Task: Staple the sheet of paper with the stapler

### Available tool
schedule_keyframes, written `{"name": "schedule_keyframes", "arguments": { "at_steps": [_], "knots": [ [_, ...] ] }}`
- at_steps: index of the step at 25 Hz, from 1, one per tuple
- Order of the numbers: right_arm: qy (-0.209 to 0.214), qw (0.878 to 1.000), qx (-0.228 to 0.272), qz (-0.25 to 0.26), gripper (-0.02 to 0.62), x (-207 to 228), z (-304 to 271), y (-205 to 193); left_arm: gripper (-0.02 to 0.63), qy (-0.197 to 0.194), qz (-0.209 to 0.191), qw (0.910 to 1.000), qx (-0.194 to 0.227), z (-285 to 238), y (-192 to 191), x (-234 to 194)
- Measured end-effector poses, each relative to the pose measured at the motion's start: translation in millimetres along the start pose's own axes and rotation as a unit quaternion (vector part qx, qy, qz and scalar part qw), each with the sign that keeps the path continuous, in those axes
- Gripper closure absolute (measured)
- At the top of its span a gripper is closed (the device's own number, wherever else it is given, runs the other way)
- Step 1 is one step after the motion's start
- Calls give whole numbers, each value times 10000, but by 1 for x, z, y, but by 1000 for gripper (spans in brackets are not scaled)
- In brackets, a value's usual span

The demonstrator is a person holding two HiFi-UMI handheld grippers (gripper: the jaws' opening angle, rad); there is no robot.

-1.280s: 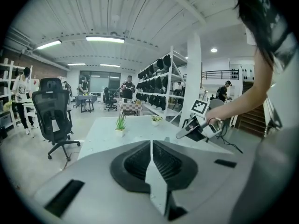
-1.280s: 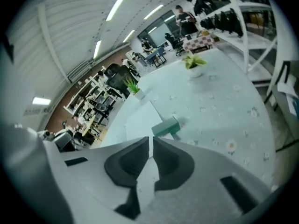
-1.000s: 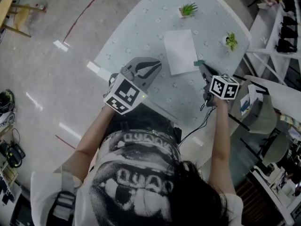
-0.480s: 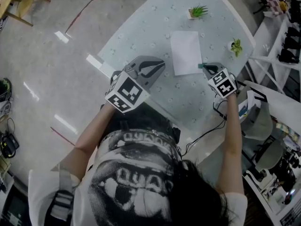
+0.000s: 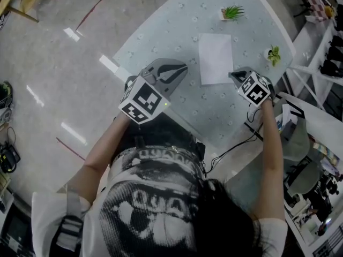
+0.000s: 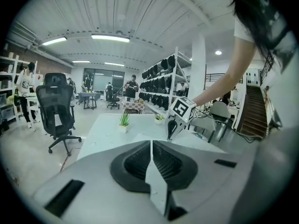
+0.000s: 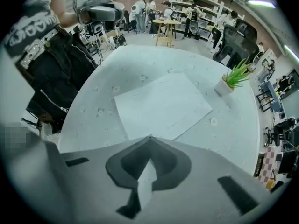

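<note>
A white sheet of paper (image 5: 216, 58) lies flat on the pale speckled table (image 5: 161, 31). No stapler shows in any view. My right gripper (image 5: 233, 75) points down at the table just off the sheet's near right corner. Its jaws are shut with nothing visible between them. In the right gripper view the paper (image 7: 163, 106) lies just beyond the shut tips (image 7: 149, 138). My left gripper (image 5: 184, 67) hovers left of the sheet, also shut and empty. The left gripper view looks past its tips (image 6: 152, 141) to the right gripper (image 6: 170, 134).
Two small potted plants stand at the table's far side, one (image 5: 231, 12) behind the paper, one (image 5: 274, 53) to its right. A chair (image 5: 297, 138) and shelving crowd the right. A black cable (image 5: 236, 146) hangs off the table's near edge.
The right gripper rolled about its own axis and sank toward the table beside the paper's near right corner. The left gripper stayed where it was.
</note>
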State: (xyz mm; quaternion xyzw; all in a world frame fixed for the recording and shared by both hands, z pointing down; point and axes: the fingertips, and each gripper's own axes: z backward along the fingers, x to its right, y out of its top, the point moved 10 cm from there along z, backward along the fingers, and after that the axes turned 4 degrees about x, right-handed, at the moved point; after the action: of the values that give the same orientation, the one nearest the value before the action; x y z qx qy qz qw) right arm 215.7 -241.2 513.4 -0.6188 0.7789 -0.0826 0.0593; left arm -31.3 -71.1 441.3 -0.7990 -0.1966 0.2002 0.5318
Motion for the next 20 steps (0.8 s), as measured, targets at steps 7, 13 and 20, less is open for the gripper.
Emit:
{"name": "schedule_keyframes", "arguments": {
  "at_steps": [7,13,20],
  "knots": [
    [221,9993,-285,-22,589,3,-3,7,594,-39,73,10000,51,-13,-2,-3],
    [218,9988,-406,-192,595,4,-4,9,594,-200,94,9997,91,-34,0,-2],
    [258,9978,-596,-98,595,3,-10,14,594,-399,98,9990,177,-47,3,4]
  ]
}}
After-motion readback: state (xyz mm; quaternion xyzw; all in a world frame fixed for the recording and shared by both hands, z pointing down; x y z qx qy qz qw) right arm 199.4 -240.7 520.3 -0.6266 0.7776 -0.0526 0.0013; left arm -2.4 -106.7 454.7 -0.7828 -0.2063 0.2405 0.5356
